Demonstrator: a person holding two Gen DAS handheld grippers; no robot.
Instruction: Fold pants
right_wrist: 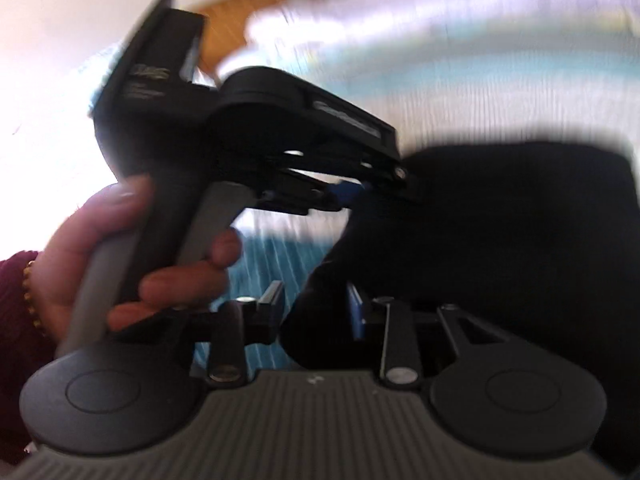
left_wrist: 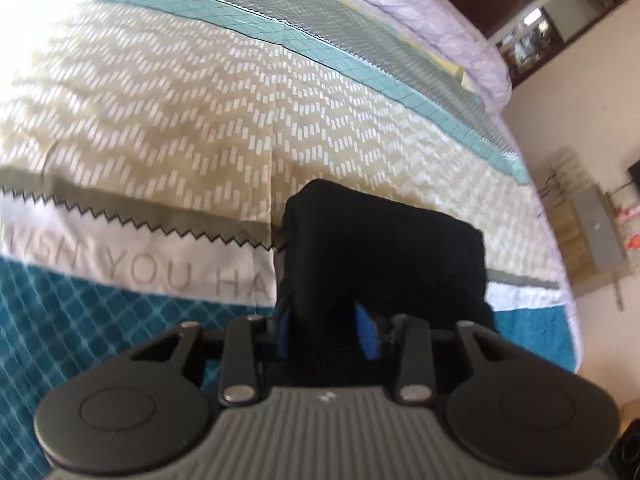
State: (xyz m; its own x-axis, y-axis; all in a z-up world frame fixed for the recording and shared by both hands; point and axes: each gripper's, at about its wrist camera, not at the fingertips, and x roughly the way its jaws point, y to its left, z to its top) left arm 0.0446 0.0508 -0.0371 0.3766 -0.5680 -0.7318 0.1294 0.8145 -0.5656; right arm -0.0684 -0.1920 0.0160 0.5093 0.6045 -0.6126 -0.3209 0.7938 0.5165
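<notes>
Black pants (left_wrist: 384,248), already reduced to a compact bundle, are held above the patterned bedspread (left_wrist: 160,112). The left gripper (left_wrist: 328,332) is closed on one edge of the cloth; the right gripper (right_wrist: 320,312) appears clamped on the neighbouring edge, though blur limits certainty. A late folding step is judged in hand. Next, lowering the bundle squarely onto the bedspread and releasing it is called for.
</notes>
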